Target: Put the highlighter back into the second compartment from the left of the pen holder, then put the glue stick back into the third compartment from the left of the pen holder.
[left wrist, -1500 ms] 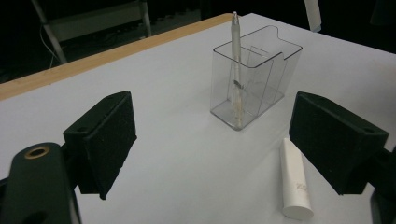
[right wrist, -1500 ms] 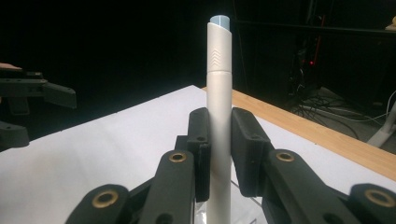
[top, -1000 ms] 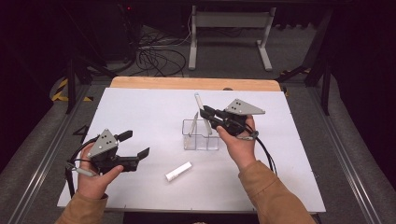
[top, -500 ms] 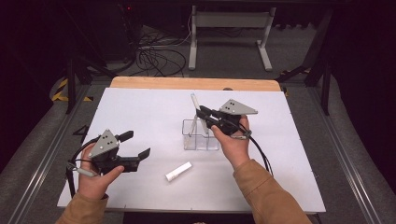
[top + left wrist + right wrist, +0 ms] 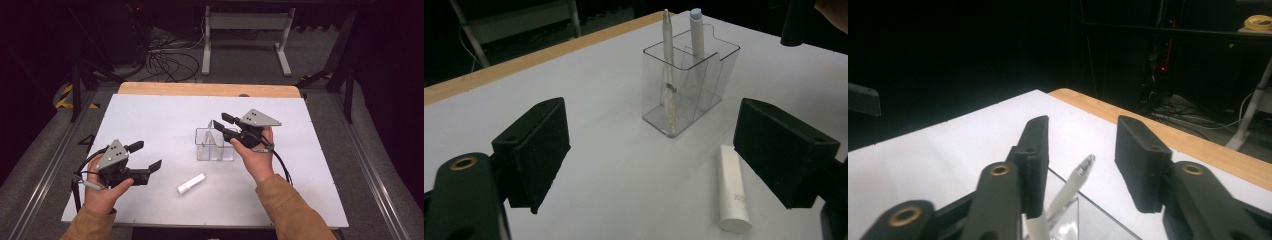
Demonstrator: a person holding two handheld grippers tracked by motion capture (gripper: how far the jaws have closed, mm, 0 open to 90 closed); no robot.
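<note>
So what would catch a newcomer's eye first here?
Probably the clear plastic holder mid-table on the white tabletop, with two pens standing in it. The right tool hovers above it, its jaws having just opened, one pen between them untouched. A white cylinder lies nearer the person, beside the open left tool.

A clear plastic holder [image 5: 215, 145] with 2 compartments stood upright near the middle of the white tabletop [image 5: 165, 120]. 2 white pens leaned inside it, 1 in each compartment: a slim pen [image 5: 667, 55] with a silvery tip, and a thicker pen [image 5: 697, 35] with a pale blue end. Both rose above the rim. Just beside the holder, toward the near edge, a short white cylinder [image 5: 191, 184] lay flat on its side, apart from the holder.
</note>
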